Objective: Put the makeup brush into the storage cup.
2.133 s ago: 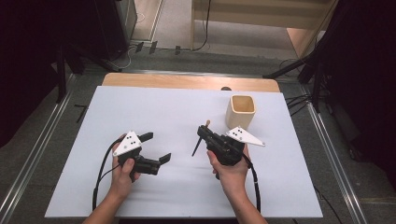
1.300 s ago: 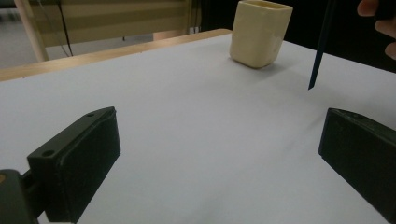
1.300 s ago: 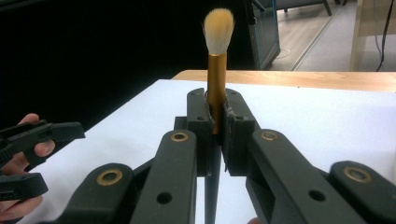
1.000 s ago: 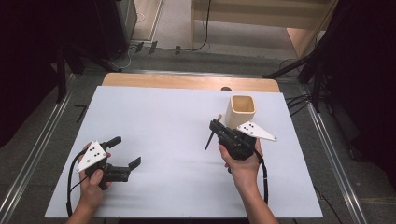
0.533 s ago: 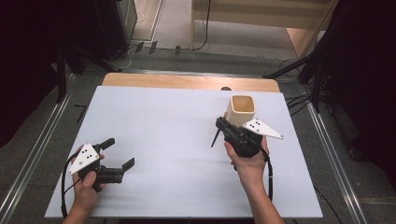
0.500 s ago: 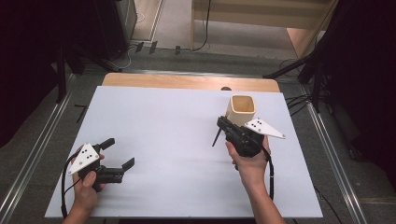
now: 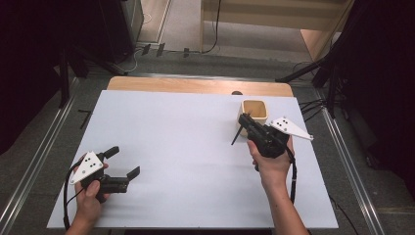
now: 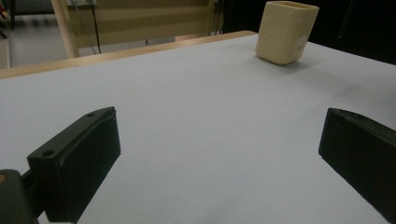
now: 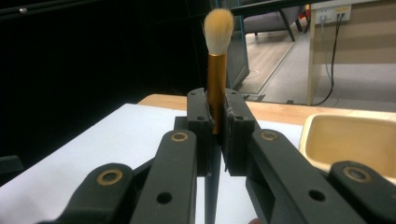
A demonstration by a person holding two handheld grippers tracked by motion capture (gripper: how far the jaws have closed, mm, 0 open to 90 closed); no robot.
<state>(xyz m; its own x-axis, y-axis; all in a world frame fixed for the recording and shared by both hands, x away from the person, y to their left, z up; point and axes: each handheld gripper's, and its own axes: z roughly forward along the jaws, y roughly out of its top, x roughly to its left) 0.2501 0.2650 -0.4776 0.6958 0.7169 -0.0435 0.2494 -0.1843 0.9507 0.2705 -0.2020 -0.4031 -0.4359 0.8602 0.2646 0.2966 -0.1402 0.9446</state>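
My right gripper (image 7: 248, 123) is shut on a make-up brush (image 7: 238, 136) just left of a cream square cup (image 7: 254, 111) at the table's far right. In the right gripper view the brush (image 9: 217, 56) stands upright between the jaws of the right gripper (image 9: 216, 126), gold ferrule and pale bristles up, its dark handle hanging below. The cup (image 9: 350, 140) lies close on the right there. My left gripper (image 7: 123, 161) rests open near the front left corner, nothing between its jaws. The left gripper view looks across the bare sheet between the open left gripper (image 8: 219, 154) to the cup (image 8: 286, 31).
A white sheet (image 7: 186, 147) covers the wooden table (image 7: 195, 85). Metal rails run along both sides on the floor. Dark stands and cables sit beyond the table's far right corner.
The right gripper has carried the brush away from the person and rightward, up beside the cup. The left gripper has drawn back left toward the front corner, still open.
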